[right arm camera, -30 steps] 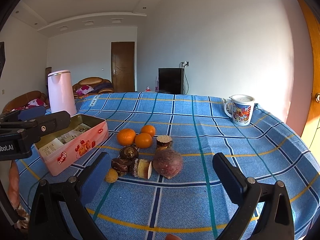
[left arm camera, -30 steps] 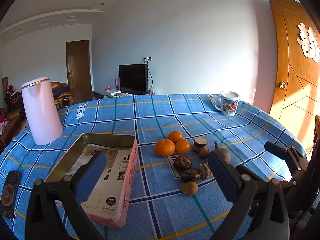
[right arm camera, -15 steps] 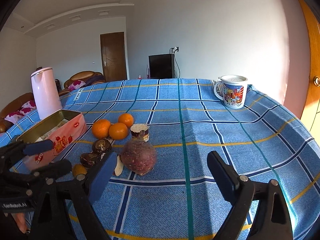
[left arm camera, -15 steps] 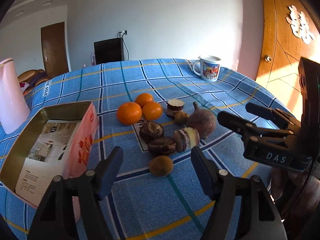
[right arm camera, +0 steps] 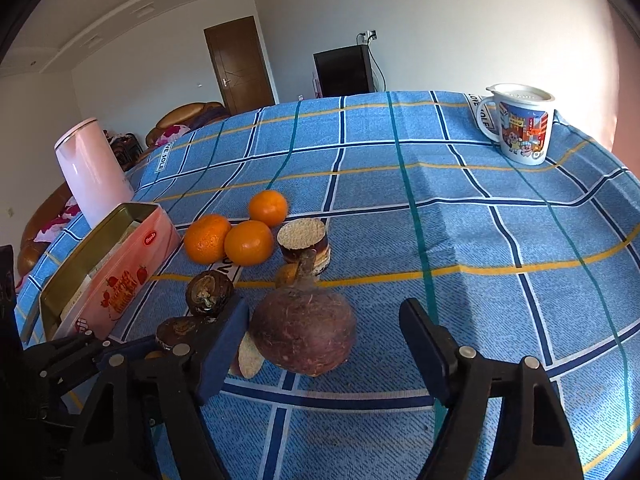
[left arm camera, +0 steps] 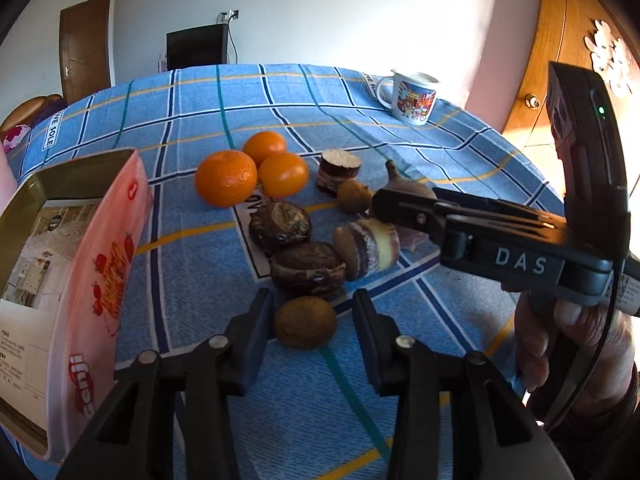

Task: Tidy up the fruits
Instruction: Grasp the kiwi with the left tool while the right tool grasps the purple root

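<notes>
A pile of fruit lies on the blue checked tablecloth (left arm camera: 200, 112). My left gripper (left arm camera: 314, 322) is open, its pads on either side of a small brown kiwi (left arm camera: 306, 322), not clamped. Behind it lie dark brown fruits (left arm camera: 308, 266), a cut piece (left arm camera: 370, 244) and three oranges (left arm camera: 226, 178). My right gripper (right arm camera: 322, 346) is open, its fingers straddling a large purple-brown round fruit (right arm camera: 304, 334); it also shows in the left wrist view (left arm camera: 404, 196). The oranges (right arm camera: 248, 242) lie beyond it.
An open pink tin box (left arm camera: 80, 264) with paper inside stands left of the fruit, also in the right wrist view (right arm camera: 108, 276). A pink kettle (right arm camera: 94, 172) stands behind it. A printed mug (right arm camera: 522, 128) stands at the far right.
Both grippers moved forward and down to the fruit. The left gripper narrowed around the kiwi. The right gripper came up around the large purple-brown fruit.
</notes>
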The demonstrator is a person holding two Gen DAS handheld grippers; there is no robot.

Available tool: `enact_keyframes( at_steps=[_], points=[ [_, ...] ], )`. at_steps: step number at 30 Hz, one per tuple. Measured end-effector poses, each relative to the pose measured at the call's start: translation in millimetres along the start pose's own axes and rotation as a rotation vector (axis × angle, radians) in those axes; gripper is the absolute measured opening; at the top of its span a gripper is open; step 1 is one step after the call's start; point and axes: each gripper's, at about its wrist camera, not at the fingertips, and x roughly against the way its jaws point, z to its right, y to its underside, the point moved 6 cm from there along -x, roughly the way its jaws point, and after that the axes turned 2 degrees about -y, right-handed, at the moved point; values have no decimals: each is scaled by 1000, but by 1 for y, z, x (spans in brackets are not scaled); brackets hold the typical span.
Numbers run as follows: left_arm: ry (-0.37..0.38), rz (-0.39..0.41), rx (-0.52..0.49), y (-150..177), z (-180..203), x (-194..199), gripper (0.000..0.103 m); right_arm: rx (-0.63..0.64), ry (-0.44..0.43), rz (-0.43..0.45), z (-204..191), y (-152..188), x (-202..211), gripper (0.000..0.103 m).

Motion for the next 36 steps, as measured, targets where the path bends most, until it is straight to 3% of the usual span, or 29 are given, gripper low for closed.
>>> enact_keyframes(
  at_steps=[6,12,22,36],
  points=[
    [24,10,15,0,-2,2,31,24,-54,4,-8,0,1,54],
    [27,78,17,-2,-4,14,31,54,-42,25,-11,0,5,53],
    [5,209,1,-6,-10,38,31,83,-41,135,-16,-3,24,53],
    [-131,346,-35,-17,-22,72,31,130,-42,251,-26,-6,43,53]
  ],
)
